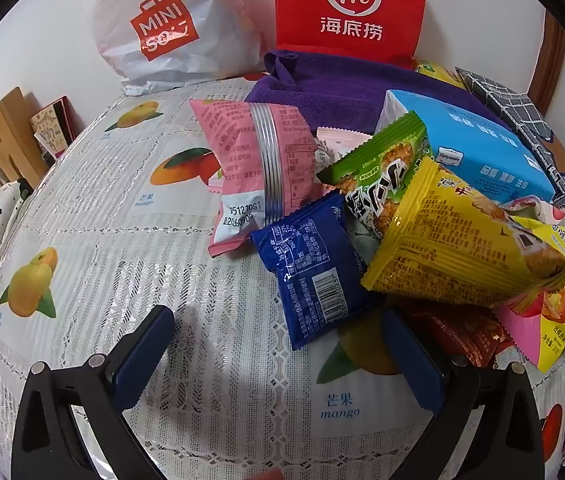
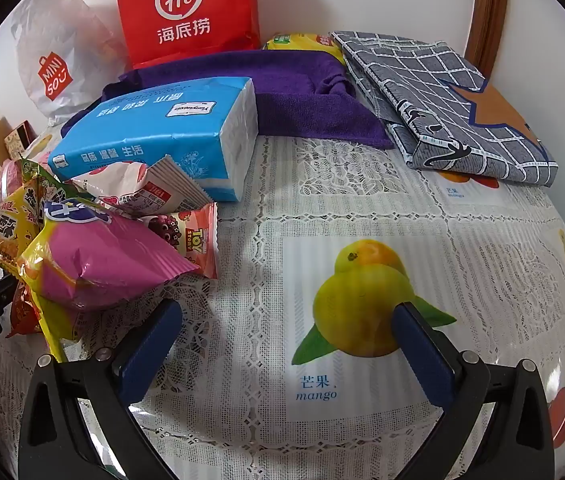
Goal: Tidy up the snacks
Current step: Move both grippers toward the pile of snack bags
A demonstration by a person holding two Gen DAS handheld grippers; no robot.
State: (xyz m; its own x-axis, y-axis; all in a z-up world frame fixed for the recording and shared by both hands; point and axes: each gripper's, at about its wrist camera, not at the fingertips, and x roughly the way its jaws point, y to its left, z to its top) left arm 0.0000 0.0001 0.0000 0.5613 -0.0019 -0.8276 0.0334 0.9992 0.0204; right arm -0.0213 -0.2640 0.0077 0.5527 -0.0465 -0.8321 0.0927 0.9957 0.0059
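Centrally, the snack pile (image 1: 422, 232) is lying heaped on the fruit-print tablecloth (image 1: 122, 240), with the blue packet (image 1: 314, 268) jutting out at its near edge and the pink packet (image 1: 258, 172) leaning behind it. The tissue pack (image 2: 162, 136) is sitting against the pile's far side. The left gripper (image 1: 278, 356) is hovering with jaws spread wide and nothing between them. The right gripper (image 2: 286, 352) is likewise gaping over bare cloth. Open cloth is stretching leftward of the pile in the left wrist view and rightward in the right wrist view. The red bag (image 2: 186, 12) and purple towel (image 2: 302, 92) are lining the far wall.
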